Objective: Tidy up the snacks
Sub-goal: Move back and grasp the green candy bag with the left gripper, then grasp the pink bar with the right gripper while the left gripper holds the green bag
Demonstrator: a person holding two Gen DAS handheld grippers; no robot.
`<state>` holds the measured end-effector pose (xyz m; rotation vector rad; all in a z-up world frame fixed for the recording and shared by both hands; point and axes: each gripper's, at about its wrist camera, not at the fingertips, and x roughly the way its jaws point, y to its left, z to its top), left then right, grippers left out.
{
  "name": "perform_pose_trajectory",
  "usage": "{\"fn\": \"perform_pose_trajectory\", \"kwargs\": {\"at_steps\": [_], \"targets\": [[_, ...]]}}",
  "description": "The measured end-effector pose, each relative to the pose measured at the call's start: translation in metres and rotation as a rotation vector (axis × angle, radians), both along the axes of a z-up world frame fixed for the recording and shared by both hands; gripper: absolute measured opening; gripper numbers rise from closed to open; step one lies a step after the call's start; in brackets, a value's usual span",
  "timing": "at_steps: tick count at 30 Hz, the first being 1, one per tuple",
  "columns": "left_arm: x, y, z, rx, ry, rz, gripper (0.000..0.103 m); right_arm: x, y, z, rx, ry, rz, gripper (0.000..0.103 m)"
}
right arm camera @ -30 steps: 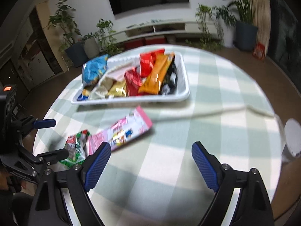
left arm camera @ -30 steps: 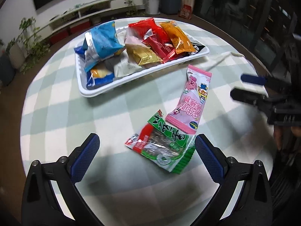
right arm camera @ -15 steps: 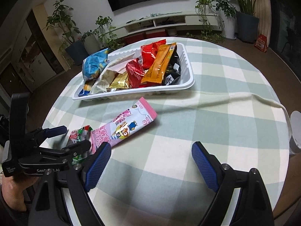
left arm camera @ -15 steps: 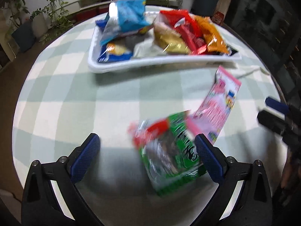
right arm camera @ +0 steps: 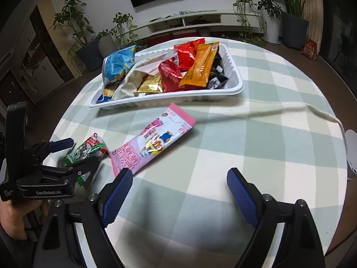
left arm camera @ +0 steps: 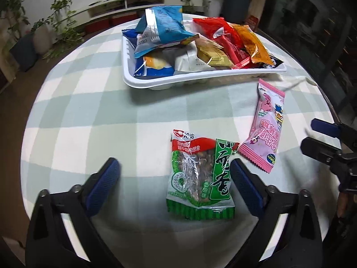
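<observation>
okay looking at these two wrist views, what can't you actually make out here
- Right wrist view: much of the green nut packet is hidden behind the left claw.
- Both views: the lower snacks in the white tray are buried under the top packets.
- Left wrist view: the right claw is cut off by the frame's right edge.

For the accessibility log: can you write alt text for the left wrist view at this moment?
The open left gripper is over a green nut packet lying flat on a checked tablecloth, not gripping it. A pink snack bar lies to the right, near the right gripper, and a white tray heaped with snack packets sits behind.
</observation>
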<state>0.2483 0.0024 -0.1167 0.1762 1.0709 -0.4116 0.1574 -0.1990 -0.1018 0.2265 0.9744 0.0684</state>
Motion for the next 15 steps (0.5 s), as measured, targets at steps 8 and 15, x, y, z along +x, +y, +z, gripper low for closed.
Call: {"fn": "perform_pose_trajectory", "kwargs": {"at_steps": [8, 15], "targets": [[-0.006, 0.005, 0.003, -0.032, -0.019, -0.048, 0.046, 0.018, 0.007, -0.002, 0.082, 0.04, -0.044, 0.074], [-0.012, 0.009, 0.006, -0.045, -0.029, -0.067, 0.039, 0.039, 0.019, -0.01, 0.093, 0.103, -0.087, 0.075]]}}
